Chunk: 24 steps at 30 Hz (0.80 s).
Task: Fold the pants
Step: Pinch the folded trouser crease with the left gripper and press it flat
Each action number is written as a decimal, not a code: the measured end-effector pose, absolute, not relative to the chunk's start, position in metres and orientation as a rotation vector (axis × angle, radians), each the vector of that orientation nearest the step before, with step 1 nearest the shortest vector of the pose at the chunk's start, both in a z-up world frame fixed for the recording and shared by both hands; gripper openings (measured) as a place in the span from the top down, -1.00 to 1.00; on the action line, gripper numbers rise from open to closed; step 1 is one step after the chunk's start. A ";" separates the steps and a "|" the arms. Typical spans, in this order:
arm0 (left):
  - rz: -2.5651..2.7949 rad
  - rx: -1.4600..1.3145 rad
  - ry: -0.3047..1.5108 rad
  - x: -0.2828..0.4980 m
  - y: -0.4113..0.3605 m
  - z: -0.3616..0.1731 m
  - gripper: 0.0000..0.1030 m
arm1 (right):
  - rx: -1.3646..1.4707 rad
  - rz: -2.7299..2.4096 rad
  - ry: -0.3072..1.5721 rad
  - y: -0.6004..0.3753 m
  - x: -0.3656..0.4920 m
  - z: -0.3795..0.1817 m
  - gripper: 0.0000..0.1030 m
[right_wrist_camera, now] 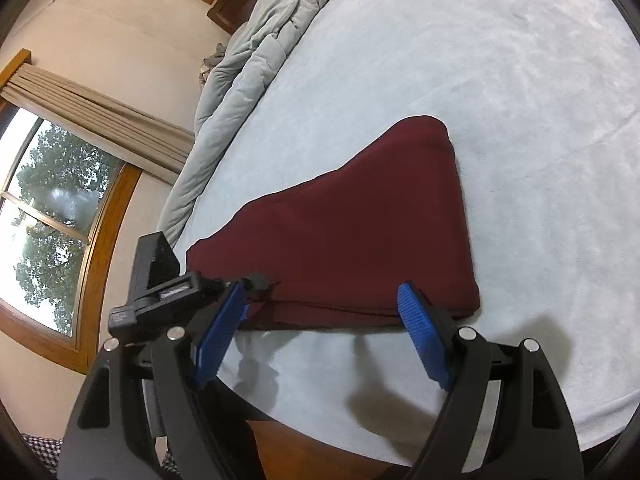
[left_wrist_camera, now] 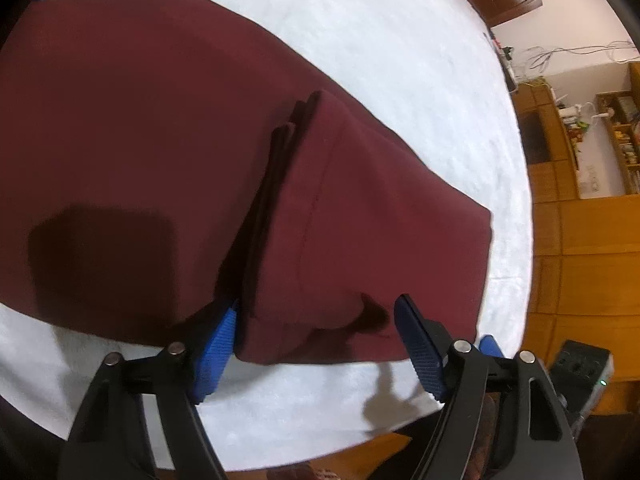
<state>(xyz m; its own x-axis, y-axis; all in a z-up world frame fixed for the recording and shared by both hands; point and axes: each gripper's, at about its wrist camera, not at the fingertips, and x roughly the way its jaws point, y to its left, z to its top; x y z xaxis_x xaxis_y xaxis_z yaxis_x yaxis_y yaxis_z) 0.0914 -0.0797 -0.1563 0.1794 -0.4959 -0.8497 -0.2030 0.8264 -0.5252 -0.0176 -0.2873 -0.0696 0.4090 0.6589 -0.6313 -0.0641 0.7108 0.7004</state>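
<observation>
On the pale bed (right_wrist_camera: 500, 120), maroon pants (right_wrist_camera: 360, 232) lie folded, both hand-held grippers spread.

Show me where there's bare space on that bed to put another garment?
Bare sheet lies beyond the maroon pants, up to the bunched grey comforter. There's also a strip along the near edge. It's crowded where both grippers' fingers meet the pants' near edge.

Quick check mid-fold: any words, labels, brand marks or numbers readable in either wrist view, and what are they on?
No text can be read for certain.
White box by the wooden shelves: faint grey lettering, sideways and too blurred to read.
Books on the shelves: spines too small to read.
Black device with a green light: no legible marking.
Maroon pants, white bedsheet: no label or print visible.
</observation>
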 end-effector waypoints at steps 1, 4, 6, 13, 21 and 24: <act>-0.201 -0.607 1.402 0.093 -0.079 -0.159 -0.04 | 0.650 0.500 1.063 -0.285 -0.019 -0.072 -0.53; -0.176 -0.596 1.371 0.094 -0.068 -0.155 0.48 | 0.642 0.488 1.067 -0.288 -0.023 -0.076 -0.53; -0.203 -0.580 1.333 0.092 -0.063 -0.143 0.57 | 0.661 0.476 1.066 -0.296 -0.023 -0.080 -0.53; -0.121 -0.533 1.154 0.073 -0.023 -0.108 0.62 | 0.688 0.426 1.048 -0.314 -0.025 -0.080 -0.53; -0.005 -0.525 1.198 0.070 0.008 -0.150 0.59 | 0.723 0.448 1.175 -0.300 0.004 -0.117 -0.53; -0.001 -0.511 1.190 0.070 0.006 -0.150 0.58 | 0.729 0.451 1.238 -0.289 0.016 -0.139 -0.53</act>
